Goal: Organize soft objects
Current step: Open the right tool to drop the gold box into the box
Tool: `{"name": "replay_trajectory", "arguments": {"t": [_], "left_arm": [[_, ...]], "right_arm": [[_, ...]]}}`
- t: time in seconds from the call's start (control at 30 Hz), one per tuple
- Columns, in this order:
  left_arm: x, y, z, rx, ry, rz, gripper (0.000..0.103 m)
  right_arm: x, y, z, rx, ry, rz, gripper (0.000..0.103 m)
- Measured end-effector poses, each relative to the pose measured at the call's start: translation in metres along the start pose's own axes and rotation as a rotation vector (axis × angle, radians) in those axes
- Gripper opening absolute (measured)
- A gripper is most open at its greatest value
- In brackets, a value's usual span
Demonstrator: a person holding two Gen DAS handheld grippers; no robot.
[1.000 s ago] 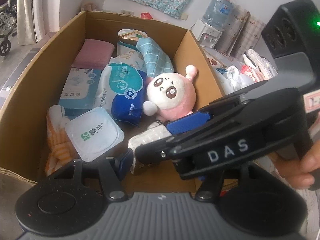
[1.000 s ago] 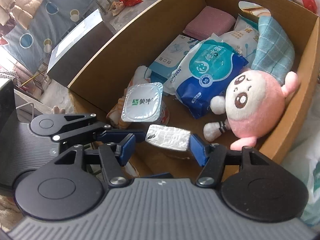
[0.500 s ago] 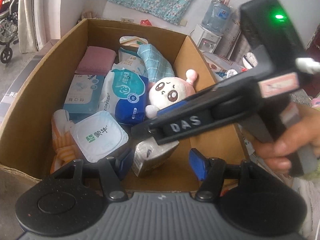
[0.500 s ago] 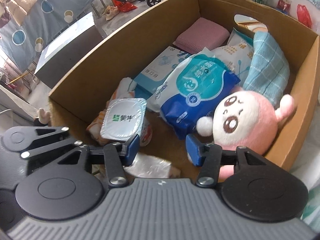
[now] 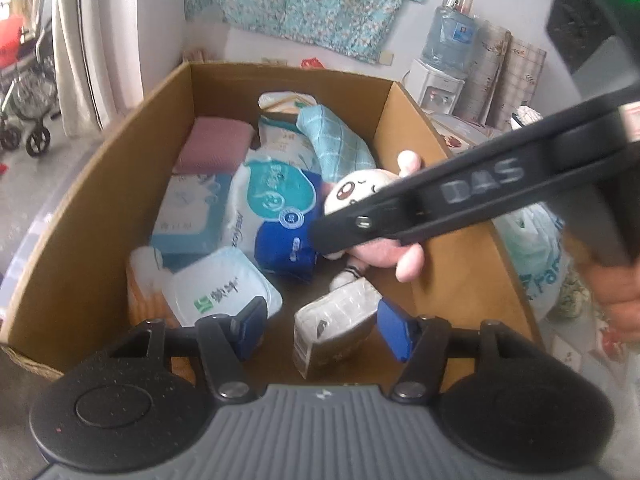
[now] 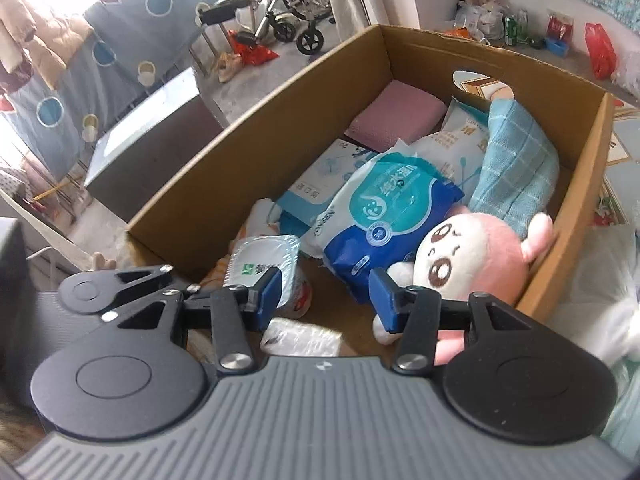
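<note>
An open cardboard box [image 5: 100, 216] [image 6: 256, 120] holds a pink plush doll [image 6: 472, 264] [image 5: 360, 192], a blue-and-white wipes pack [image 6: 384, 220] [image 5: 276, 204], a teal checked cloth [image 6: 516, 168], a folded pink cloth [image 6: 396, 116], a pale blue carton [image 6: 320, 184] and a foil-lidded cup [image 5: 224, 296] [image 6: 264, 260]. A silver packet [image 5: 336, 324] [image 6: 300, 336] lies loose on the box floor at the near end. My left gripper [image 5: 320, 330] hangs open above that packet, apart from it. Over the near rim, my right gripper [image 6: 326, 298] is open with nothing between its pads. Its black arm [image 5: 480, 184] crosses the left wrist view.
Right of the box stand a water dispenser [image 5: 448, 60] and a white plastic bag [image 5: 532, 240]. A wheelchair [image 6: 288, 12] and a low grey cabinet [image 6: 148, 120] are on the left side. A hand [image 5: 616, 292] holds the right gripper's handle.
The right gripper let go of the silver packet, which dropped to the box floor. That gripper then rose, drew back, and its jaws narrowed. The left gripper stayed put.
</note>
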State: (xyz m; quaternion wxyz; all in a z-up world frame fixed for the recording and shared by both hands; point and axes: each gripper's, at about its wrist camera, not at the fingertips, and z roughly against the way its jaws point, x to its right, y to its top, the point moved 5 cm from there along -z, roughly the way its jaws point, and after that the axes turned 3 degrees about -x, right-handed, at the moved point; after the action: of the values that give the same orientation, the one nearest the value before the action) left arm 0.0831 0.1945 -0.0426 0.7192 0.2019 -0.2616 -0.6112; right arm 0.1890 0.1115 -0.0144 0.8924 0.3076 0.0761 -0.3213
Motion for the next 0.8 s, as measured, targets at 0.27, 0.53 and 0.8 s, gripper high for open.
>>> {"name": "replay_trajectory", "arguments": {"t": [0.27,0.53,0.8], "left_arm": [[-0.003,-0.005,0.004,-0.002,0.007,-0.005,0.063],[-0.007,-0.019,0.035,0.058,-0.038,0.01,0.075],[-0.011,-0.027,0.059,0.145,-0.074,0.068,0.077]], "right_arm": [[0.002,-0.018,0.017,-0.059,0.186,-0.166,0.049],[-0.006,-0.023,0.005,-0.132,0.242,-0.218,0.05],[0.005,-0.014,-0.023,-0.15,0.216,-0.274,0.048]]}}
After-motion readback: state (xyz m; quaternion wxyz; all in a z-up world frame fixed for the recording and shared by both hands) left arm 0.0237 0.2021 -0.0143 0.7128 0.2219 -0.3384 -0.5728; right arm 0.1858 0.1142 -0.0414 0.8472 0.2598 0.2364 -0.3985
